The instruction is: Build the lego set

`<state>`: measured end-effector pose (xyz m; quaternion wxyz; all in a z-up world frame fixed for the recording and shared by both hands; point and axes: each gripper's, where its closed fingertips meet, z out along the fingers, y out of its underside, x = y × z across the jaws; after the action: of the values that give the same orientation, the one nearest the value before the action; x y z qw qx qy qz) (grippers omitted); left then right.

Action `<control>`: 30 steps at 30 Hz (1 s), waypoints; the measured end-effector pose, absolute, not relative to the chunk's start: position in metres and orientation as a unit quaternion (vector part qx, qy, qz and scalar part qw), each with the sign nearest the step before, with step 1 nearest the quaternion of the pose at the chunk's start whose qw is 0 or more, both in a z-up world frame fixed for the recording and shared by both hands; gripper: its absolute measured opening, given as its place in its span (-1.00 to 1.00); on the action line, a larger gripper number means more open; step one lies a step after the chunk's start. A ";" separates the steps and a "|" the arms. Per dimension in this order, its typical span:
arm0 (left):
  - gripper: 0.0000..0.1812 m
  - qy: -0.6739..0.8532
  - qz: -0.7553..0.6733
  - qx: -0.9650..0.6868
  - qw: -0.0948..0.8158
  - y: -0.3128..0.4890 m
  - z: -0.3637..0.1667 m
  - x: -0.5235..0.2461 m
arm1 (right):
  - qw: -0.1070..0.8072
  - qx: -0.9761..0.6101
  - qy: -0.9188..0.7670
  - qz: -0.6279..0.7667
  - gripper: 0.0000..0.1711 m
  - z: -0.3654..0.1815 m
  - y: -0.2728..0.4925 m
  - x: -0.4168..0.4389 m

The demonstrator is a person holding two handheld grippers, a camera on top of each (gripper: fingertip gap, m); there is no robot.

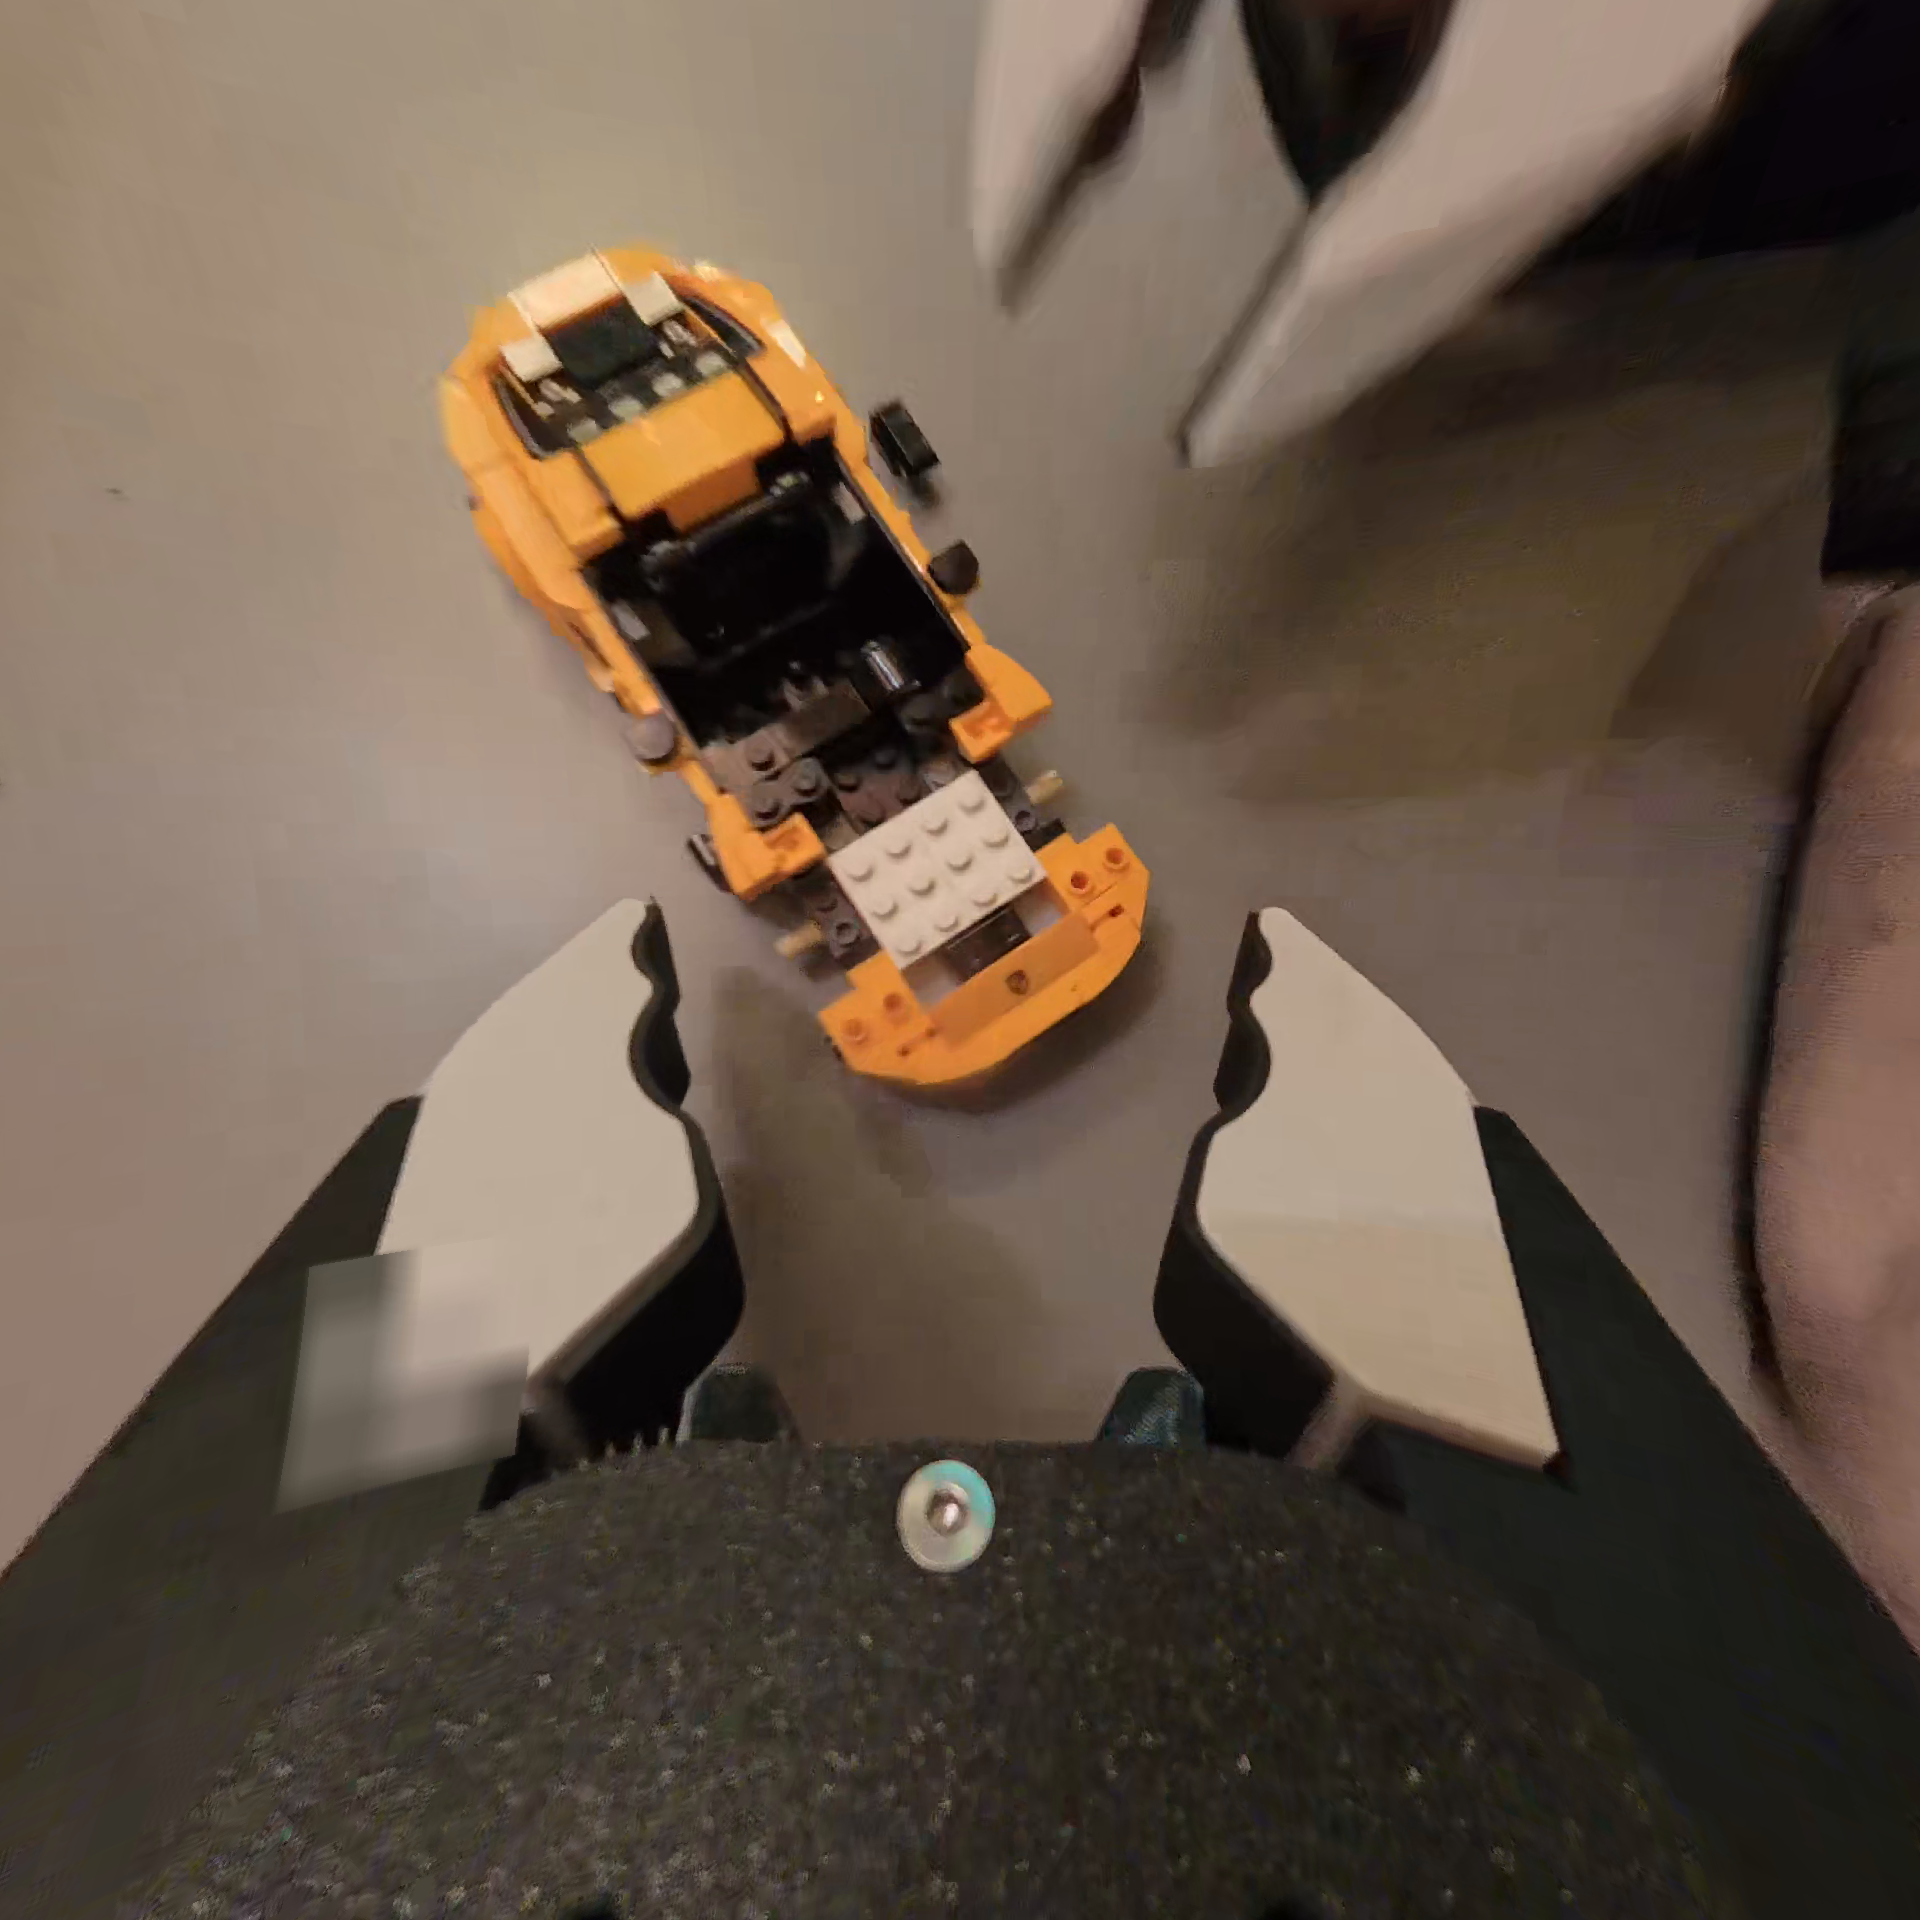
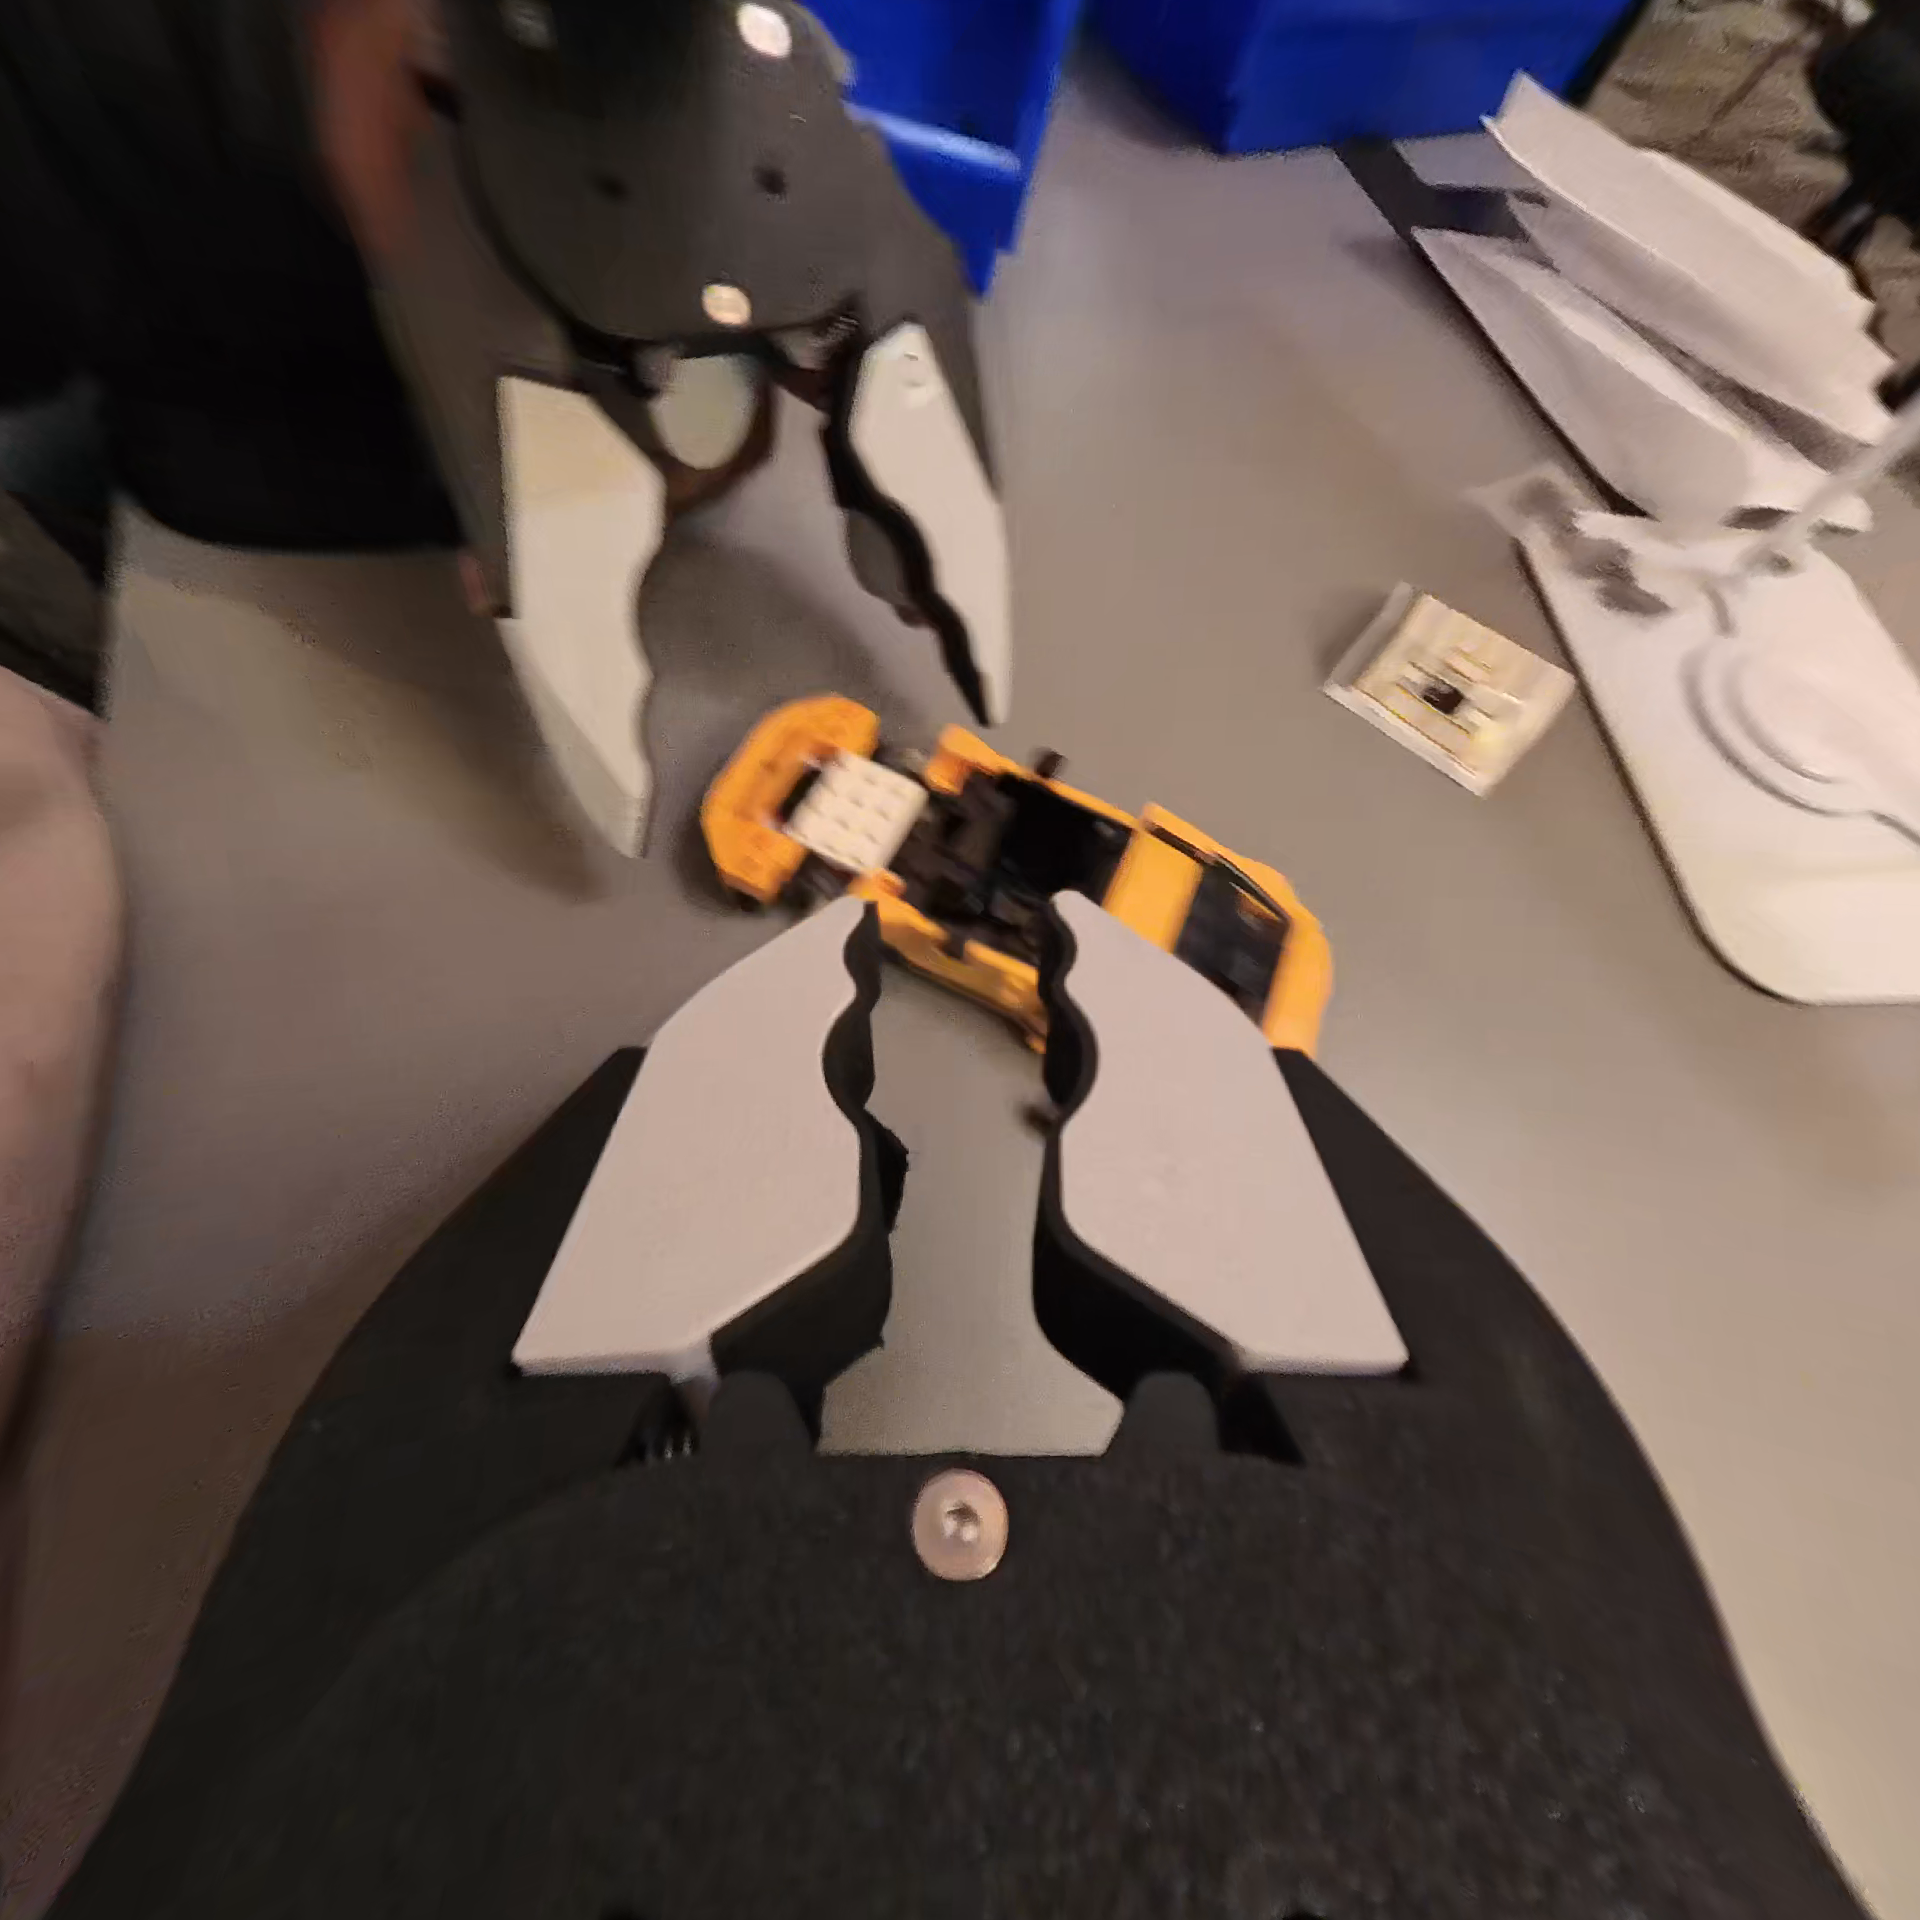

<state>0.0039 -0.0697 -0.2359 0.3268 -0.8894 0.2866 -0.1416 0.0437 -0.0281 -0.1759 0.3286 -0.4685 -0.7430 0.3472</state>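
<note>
A partly built orange lego car (image 1: 623, 468) lies on the grey table (image 1: 208, 727), with an open black cockpit and a light grey studded plate (image 1: 940, 868) near its nose. My left gripper (image 1: 951, 920) is open and empty, just short of the nose. Two small black loose pieces (image 1: 904, 436) lie beside the car's right side. My right gripper (image 1: 1101, 353) shows blurred at the top right. In the right wrist view the right gripper (image 2: 961, 909) is open and empty, its tips over the car's side (image 2: 1153, 873). The left gripper (image 2: 810, 779) hangs open above the car's nose.
Blue bins (image 2: 935, 125) stand at the back. White paper bags (image 2: 1662, 312), a white base board (image 2: 1766, 779) and a small white square packet (image 2: 1449, 691) lie to the right of the car. A person's arm (image 2: 52, 935) is at the left edge. The left gripper's tips are roughly 9 cm from the right gripper's. Measured from the fingertips, the small white square packet (image 2: 1449, 691) is 15 cm or so from the left gripper and 20 cm from the right.
</note>
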 end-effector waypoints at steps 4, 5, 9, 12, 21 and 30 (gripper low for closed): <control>-0.08 0.308 -0.089 -0.900 0.297 -0.065 -0.252 0.004 | 0.330 -0.491 -0.753 0.288 -0.48 -0.190 0.029 0.053; -0.09 0.314 -0.090 -0.898 0.294 -0.065 -0.252 0.001 | 0.317 -0.497 -0.754 0.290 -0.45 -0.196 0.034 0.053; -0.20 0.359 -0.119 -0.880 0.288 -0.064 -0.251 -0.021 | 0.286 -0.486 -0.778 0.277 -0.37 -0.224 0.044 0.047; -0.20 0.430 -0.163 -0.842 0.281 -0.062 -0.251 -0.037 | 0.252 -0.479 -0.788 0.295 -0.24 -0.236 0.043 0.034; -0.20 0.386 -0.447 -0.780 0.209 -0.059 -0.226 -0.043 | 0.137 -0.508 -0.739 0.421 -0.17 -0.232 0.036 0.005; -0.21 0.326 -0.513 -0.766 0.210 -0.053 -0.215 -0.047 | 0.071 -0.604 -0.652 0.452 -0.29 -0.226 0.041 0.003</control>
<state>-0.0474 -0.0528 -0.2146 0.2098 -0.7662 0.3256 -0.5128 0.0033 0.0415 -0.2264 0.0712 -0.6044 -0.6519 0.4524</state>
